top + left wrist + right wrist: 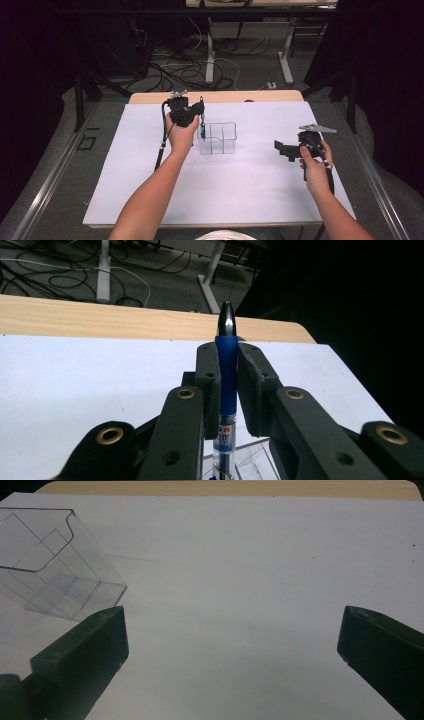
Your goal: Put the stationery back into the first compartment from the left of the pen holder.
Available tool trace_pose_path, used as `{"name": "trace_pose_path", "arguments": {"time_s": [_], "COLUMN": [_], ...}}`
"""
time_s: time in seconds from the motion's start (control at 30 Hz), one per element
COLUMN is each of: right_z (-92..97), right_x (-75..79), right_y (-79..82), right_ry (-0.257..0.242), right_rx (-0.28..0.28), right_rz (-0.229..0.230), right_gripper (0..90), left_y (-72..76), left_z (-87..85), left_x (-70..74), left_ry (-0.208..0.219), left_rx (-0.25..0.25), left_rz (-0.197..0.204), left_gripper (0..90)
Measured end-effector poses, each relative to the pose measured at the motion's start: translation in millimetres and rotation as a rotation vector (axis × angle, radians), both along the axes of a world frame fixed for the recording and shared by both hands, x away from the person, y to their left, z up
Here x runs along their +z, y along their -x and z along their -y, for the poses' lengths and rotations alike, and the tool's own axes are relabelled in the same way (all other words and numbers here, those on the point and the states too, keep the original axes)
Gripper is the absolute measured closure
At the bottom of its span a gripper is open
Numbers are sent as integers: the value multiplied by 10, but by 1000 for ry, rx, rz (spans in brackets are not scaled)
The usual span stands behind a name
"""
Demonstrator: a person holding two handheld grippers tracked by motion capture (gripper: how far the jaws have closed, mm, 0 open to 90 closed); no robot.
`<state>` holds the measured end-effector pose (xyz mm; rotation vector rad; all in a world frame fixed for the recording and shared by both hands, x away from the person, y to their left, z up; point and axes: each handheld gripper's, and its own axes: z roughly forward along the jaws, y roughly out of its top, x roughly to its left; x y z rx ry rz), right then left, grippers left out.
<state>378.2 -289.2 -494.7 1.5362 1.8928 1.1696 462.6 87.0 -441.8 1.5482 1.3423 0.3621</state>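
A blue pen (pixel 226 375) with a clear barrel and dark tip stands upright between the jaws of my left gripper (pixel 227 362), which is shut on it. From above, the left gripper (pixel 199 111) holds the pen (pixel 203 127) over the left side of a clear divided organiser box (pixel 218 138); the pen's lower end reaches into the box. My right gripper (pixel 281 148) hovers open to the right of the box, nothing between its jaws. In the right gripper view the clear box (pixel 52 570) lies at upper left, beyond the wide-open gripper (pixel 232 630).
A white sheet (pixel 220 190) covers the wooden table (pixel 150 98). Beyond the table's far edge lie cables (pixel 170 70) and table legs (pixel 210 55) on the floor. Dark curtains flank both sides.
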Motion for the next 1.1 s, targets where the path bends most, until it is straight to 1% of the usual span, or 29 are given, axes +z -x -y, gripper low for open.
{"name": "trace_pose_path", "arguments": {"time_s": [0.13,0.2,0.23,0.27,0.37,0.47,0.53,0.6,0.63,0.67,0.77,0.9,0.93,1.0,1.1], "right_z": [1,1,1,2,0,1,-1,-1,-4,-5,-8,-20,-21,-15,-14], "right_x": [0,0,-1,-2,-6,-5,-7,-7,-6,-5,-5,-4,-4,-4,-5], "right_y": [0,0,0,-1,-3,-5,-5,-6,-4,-4,-3,-1,-1,-3,-5], "right_ry": [0,0,1,2,5,9,10,11,10,10,9,6,6,12,13], "right_rx": [0,0,0,2,4,6,6,7,6,5,6,1,1,6,3], "right_rz": [0,0,0,1,0,2,2,3,2,2,2,-2,-2,3,4], "right_gripper": [0,0,0,0,0,0,0,0,0,0,0,0,0,0,0], "left_y": [6,11,11,16,31,45,58,74,84,91,116,138,146,162,192], "left_z": [-17,-40,-48,-62,-90,-149,-178,-217,-240,-255,-315,-381,-396,-418,-453], "left_x": [-1,-8,-15,-13,-7,23,46,70,85,91,109,125,133,149,178], "left_ry": [4,24,36,36,51,52,66,60,55,54,52,48,40,12,-20], "left_rx": [3,-7,-12,-17,-16,-24,-15,-13,-20,-14,-19,-13,-12,4,12], "left_rz": [-12,-18,-17,-21,-15,-20,-15,-5,-10,0,5,26,24,48,72], "left_gripper": [798,787,750,718,688,639,600,569,554,540,488,420,401,387,348]}}
